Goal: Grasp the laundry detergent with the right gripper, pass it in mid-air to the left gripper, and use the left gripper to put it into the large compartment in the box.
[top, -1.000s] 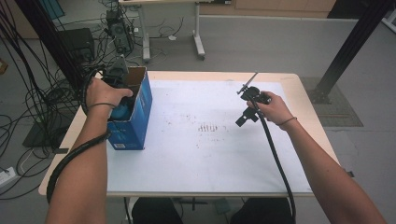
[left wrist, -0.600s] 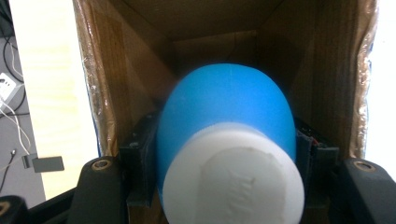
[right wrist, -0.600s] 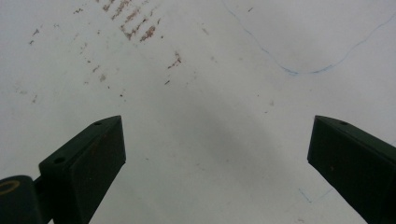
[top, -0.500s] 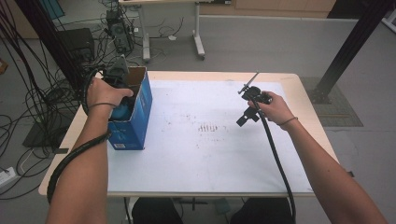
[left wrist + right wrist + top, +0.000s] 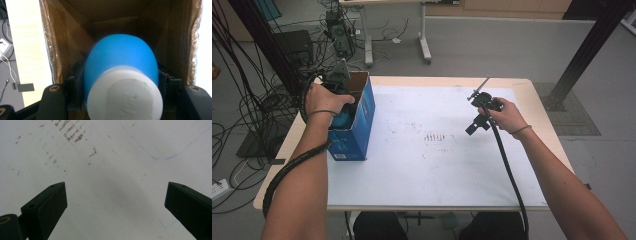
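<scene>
left gripper (image 5: 120,100) is clamped on a rounded blue plastic bottle with a fat white cap (image 5: 122,82), holding it down inside the open cardboard box with blue printed sides (image 5: 357,125) at the table's left edge. i'd guess it's being dropped in, so lower it till it seats on the bottom, then let go straight, without scraping the walls. right gripper (image 5: 115,207) hangs over the stained white table cover (image 5: 105,157), jaws wide apart and empty.
</scene>
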Available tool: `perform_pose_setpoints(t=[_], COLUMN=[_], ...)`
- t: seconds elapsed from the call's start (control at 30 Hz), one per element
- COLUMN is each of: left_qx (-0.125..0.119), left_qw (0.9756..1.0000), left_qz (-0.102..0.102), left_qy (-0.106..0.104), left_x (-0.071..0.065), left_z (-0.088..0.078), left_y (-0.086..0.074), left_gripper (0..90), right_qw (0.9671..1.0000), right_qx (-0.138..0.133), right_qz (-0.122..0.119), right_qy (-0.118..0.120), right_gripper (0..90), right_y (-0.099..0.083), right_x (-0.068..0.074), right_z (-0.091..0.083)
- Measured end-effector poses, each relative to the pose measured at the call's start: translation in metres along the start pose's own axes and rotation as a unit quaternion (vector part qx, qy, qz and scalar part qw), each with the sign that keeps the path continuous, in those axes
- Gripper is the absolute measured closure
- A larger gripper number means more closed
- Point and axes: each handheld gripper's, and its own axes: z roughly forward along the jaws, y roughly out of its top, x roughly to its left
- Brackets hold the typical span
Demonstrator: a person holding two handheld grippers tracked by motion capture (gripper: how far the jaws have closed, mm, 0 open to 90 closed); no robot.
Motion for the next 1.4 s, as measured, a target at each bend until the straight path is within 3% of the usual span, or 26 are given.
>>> perform_pose_setpoints(t=[0.73,1.4], left_qx=[-0.002,-0.003], left_qw=[1.0000,0.9998], left_qz=[-0.008,0.002], left_qy=[-0.001,-0.019], left_x=[0.002,0.001], left_z=[0.000,-0.031], left_y=[0.000,0.001], left_gripper=[34.4,31.2], right_qw=[1.0000,1.0000], right_qx=[0.001,-0.001], right_qz=[-0.002,-0.002], right_qy=[-0.002,-0.003], right_gripper=[4.3,4.3], right_y=[0.001,0.001], right_x=[0.001,0.001], right_z=[0.001,0.001])
